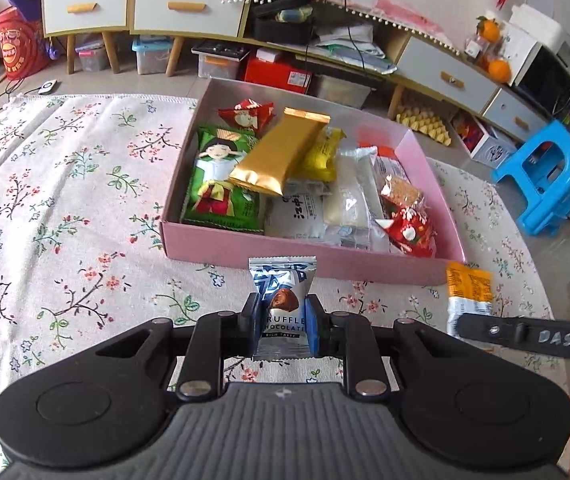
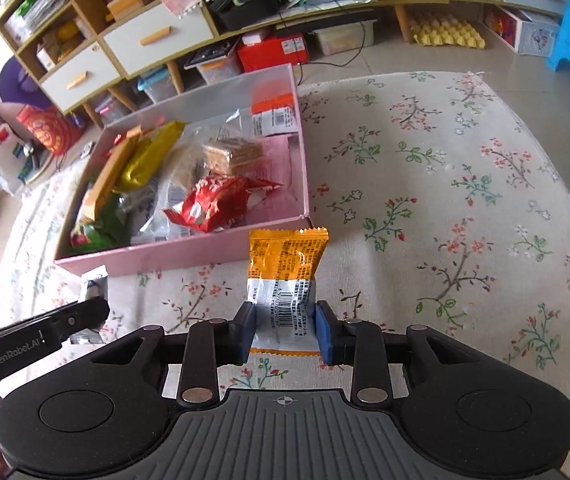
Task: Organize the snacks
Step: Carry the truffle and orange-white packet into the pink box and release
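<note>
My left gripper is shut on a silver truffle chocolate packet, held just in front of the near wall of the pink box. My right gripper is closed around an orange and white snack packet near the box's near right corner; that packet also shows in the left wrist view. The box holds several snacks: a green packet, a gold bar, a yellow packet, red packets and clear-wrapped biscuits.
The box stands on a floral tablecloth. Behind are low cabinets with drawers, storage bins underneath and a blue plastic stool. The right gripper's arm crosses the left wrist view; the left gripper's arm crosses the right wrist view.
</note>
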### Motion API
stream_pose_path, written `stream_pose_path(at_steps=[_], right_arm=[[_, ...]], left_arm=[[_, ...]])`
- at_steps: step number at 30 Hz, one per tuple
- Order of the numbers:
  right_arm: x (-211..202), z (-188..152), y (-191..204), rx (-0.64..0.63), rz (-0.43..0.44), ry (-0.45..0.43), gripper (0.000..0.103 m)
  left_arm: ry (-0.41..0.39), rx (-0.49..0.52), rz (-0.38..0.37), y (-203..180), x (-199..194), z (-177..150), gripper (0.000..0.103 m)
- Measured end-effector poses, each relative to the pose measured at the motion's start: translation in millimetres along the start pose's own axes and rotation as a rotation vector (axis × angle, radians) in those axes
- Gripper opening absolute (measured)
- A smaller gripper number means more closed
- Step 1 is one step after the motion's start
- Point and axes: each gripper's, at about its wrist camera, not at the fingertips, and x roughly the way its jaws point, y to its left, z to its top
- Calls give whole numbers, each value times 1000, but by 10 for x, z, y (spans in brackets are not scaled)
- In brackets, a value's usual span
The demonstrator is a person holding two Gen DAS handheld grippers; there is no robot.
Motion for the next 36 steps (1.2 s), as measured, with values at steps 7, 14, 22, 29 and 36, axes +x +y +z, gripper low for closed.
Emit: stream_pose_path(at_steps=[7,14,22,29,36], right_arm=[[-141,79,-267,132,-1,-16,30],[-279,160,-273,133,47,-75,30],[-207,238,-9,63,149,-92,30],[-39,372,172,21,196,-75,30],[195,474,296,2,221,-48,30]], left_arm=[[-28,-64,-9,197,-85,119,20],[-48,-114,-18,261,-80,209,20],[-50,-26,-58,-80,44,280,20],[-51,-13,-58,-128,262,447,20],[-68,-5,-59,-105,402,514,20]])
